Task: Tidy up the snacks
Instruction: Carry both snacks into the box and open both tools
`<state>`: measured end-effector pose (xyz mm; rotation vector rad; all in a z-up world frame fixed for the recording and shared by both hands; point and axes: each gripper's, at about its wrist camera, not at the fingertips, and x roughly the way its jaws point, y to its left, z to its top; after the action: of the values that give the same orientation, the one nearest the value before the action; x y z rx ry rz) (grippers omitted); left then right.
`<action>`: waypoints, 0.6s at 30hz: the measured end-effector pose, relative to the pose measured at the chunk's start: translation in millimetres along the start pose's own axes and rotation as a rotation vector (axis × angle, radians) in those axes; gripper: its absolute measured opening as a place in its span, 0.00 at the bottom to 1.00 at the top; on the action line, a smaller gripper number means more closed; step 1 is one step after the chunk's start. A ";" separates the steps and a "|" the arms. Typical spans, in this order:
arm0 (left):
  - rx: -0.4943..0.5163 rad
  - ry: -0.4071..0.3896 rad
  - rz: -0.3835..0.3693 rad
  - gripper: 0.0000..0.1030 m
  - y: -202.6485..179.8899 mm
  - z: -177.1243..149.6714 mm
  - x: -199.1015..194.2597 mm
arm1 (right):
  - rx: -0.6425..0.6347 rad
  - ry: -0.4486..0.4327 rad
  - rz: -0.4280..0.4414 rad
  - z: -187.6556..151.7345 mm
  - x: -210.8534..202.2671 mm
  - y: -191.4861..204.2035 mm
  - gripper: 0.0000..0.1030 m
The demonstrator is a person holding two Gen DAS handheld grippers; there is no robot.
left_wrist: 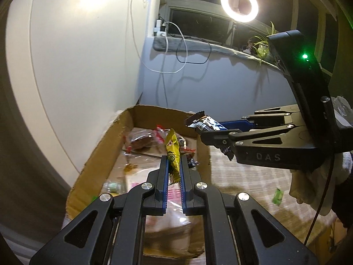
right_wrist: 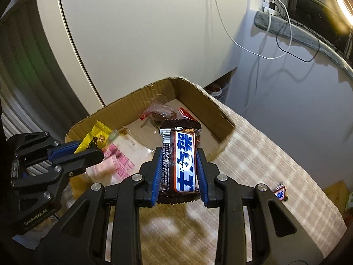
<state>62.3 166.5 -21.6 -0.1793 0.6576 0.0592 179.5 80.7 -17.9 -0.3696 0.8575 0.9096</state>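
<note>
Two claws, left (left_wrist: 173, 161) and right (right_wrist: 179, 154), one snack each.

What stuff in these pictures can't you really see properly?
- Left wrist view: the near floor of the cardboard box is hidden by the left gripper and blurred.
- Right wrist view: the snacks at the back of the box are partly hidden by the chocolate bar; their labels are unreadable.
- Right wrist view: the small wrapper on the tablecloth is too small and blurred to identify.
</note>
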 end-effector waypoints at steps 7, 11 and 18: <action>-0.019 0.006 0.010 0.08 11.6 -1.8 2.2 | 0.005 0.020 0.018 11.8 19.3 5.7 0.29; -0.023 0.010 0.013 0.08 14.3 -3.1 2.5 | 0.005 0.027 0.018 15.9 26.2 8.4 0.29; -0.029 0.016 0.025 0.08 18.8 -3.1 3.7 | 0.036 0.034 0.034 20.6 34.6 5.5 0.29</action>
<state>61.2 184.4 -29.0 -0.1998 0.6749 0.0912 196.3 115.1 -31.7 -0.3408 0.9128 0.9200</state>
